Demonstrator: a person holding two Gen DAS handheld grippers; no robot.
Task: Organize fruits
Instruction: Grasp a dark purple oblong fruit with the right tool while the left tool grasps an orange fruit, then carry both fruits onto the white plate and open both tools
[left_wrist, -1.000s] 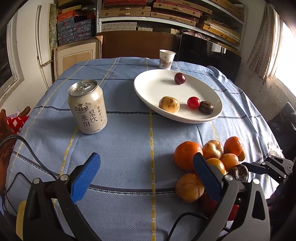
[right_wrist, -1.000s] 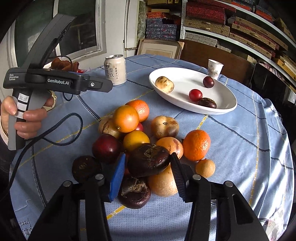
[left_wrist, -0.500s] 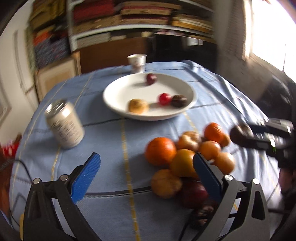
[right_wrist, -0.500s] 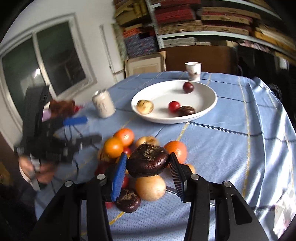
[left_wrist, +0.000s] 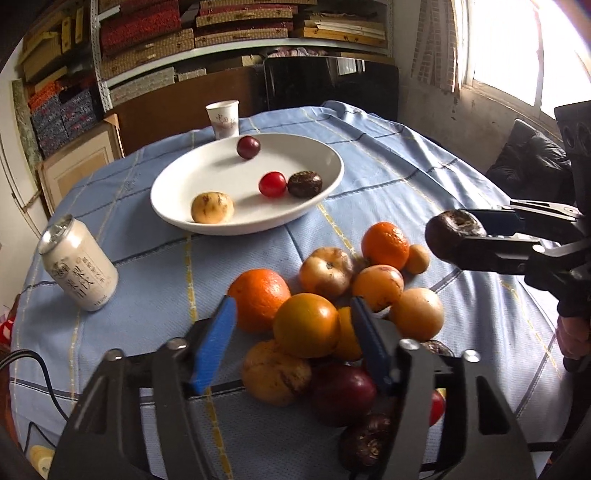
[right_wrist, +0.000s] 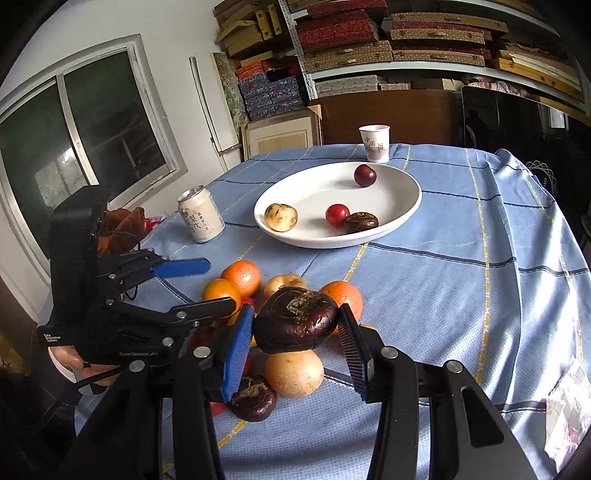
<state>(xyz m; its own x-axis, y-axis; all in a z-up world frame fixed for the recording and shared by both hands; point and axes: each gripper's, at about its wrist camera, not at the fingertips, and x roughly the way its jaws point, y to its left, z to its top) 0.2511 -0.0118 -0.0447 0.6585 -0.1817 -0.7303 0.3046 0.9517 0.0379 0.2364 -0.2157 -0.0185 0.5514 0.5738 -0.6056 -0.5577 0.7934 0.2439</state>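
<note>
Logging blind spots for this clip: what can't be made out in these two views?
- Pile count: in both views, low fruits sit behind upper ones and the claws.
- Left claw: left view, whether its pads touch the orange fruit between them is unclear.
- Can and cup print: too small to read.
- Dark fruit in right claw: underside hidden.

Right gripper (right_wrist: 295, 341): jaws closed on a dark wrinkled fruit (right_wrist: 295, 319), lifted clear above the pile; blue pad on one side, black ribbed pad on the other.
Left gripper (left_wrist: 291, 334): jaws spread wide, lowered over the pile, an orange fruit (left_wrist: 306, 325) between the fingers, no contact visible.
Left hand (right_wrist: 79, 365): wrapped around the gripper handle, partly hidden.
</note>
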